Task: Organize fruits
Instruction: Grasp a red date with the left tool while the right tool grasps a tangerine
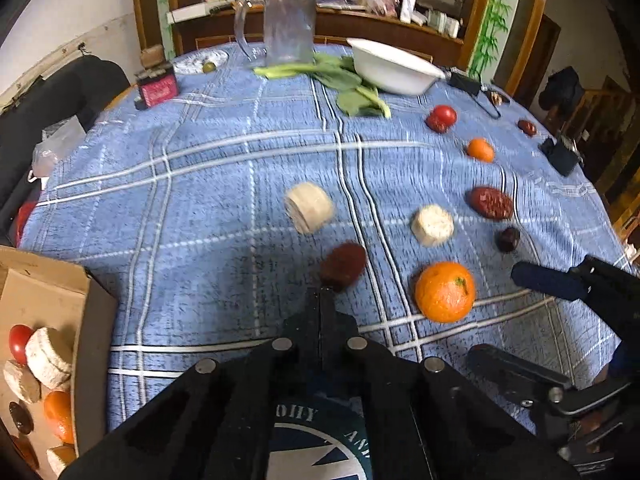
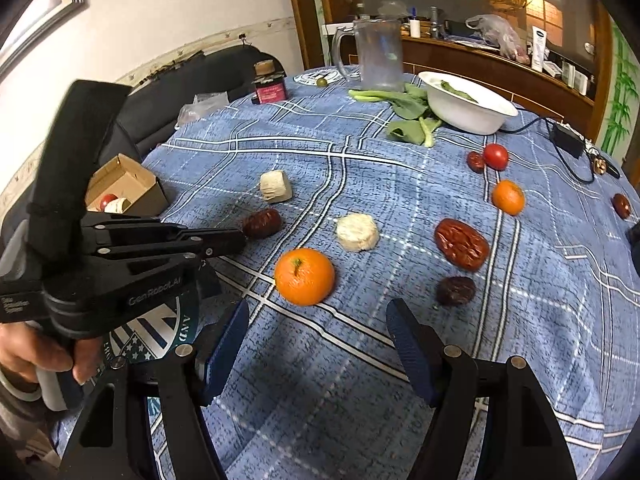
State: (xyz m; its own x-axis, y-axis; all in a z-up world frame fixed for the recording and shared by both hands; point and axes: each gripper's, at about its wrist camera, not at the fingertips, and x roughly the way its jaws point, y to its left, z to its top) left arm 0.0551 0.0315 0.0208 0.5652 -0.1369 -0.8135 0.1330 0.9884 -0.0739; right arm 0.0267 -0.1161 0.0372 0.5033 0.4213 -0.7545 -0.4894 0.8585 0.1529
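My left gripper [image 1: 326, 292] is shut, and its tips touch the near end of a dark red date [image 1: 344, 266] on the blue checked cloth; I cannot tell whether they pinch it. From the right wrist, that gripper [image 2: 240, 240] lies level beside the same date [image 2: 262, 223]. My right gripper [image 2: 316, 312] is open, just short of a large orange [image 2: 304, 276] and holding nothing. Two pale round chunks [image 2: 275, 186] [image 2: 357, 232], a big red date [image 2: 461, 244], a dark date [image 2: 455, 290], a small orange [image 2: 508, 197] and a tomato [image 2: 496, 156] lie scattered. A cardboard box [image 1: 96, 320] at the left holds several fruits.
At the far side stand a white bowl [image 1: 394, 66], a glass mug [image 1: 288, 24] and leafy greens [image 1: 344, 80]. A red jar [image 1: 156, 88] sits far left. A black adapter with cable [image 2: 566, 140] lies at the right edge. A dark sofa borders the table's left.
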